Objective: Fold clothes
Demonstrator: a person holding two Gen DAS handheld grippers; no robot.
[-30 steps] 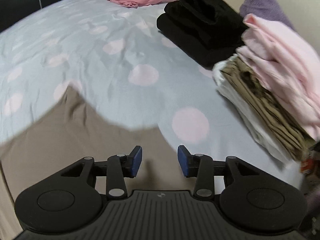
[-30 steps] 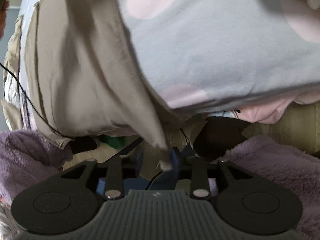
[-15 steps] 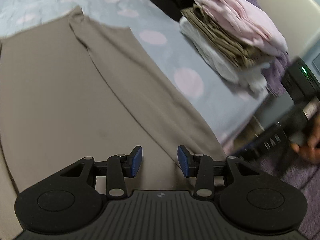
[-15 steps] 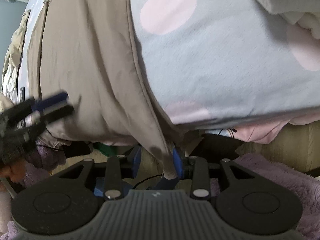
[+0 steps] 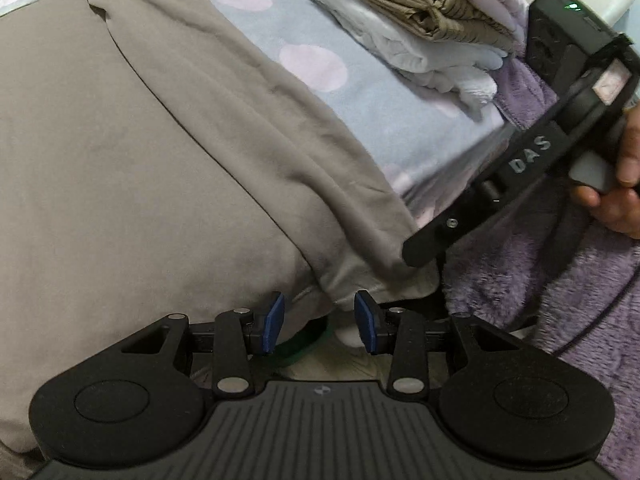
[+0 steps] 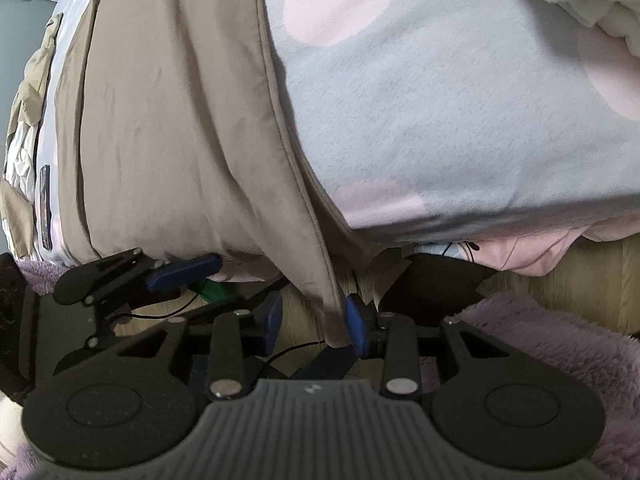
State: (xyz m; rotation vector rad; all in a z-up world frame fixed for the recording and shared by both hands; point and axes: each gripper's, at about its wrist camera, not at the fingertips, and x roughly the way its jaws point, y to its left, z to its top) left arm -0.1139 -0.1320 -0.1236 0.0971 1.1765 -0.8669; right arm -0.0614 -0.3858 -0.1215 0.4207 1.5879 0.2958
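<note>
taupe garment (image 5: pixel 140 152) hem between parted right tongs (image 6: pixel 314 326), left tongs (image 5: pixel 319 322) open beside

Polka-dot bedspread (image 5: pixel 384 92) on the bed, purple rug (image 6: pixel 560 344) beside it.

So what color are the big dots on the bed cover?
Pale pink dots on a light blue bed cover. The right wrist view shows them best.

Dim, soft indoor light; strong fisheye bending at edges, slight blur.
</note>
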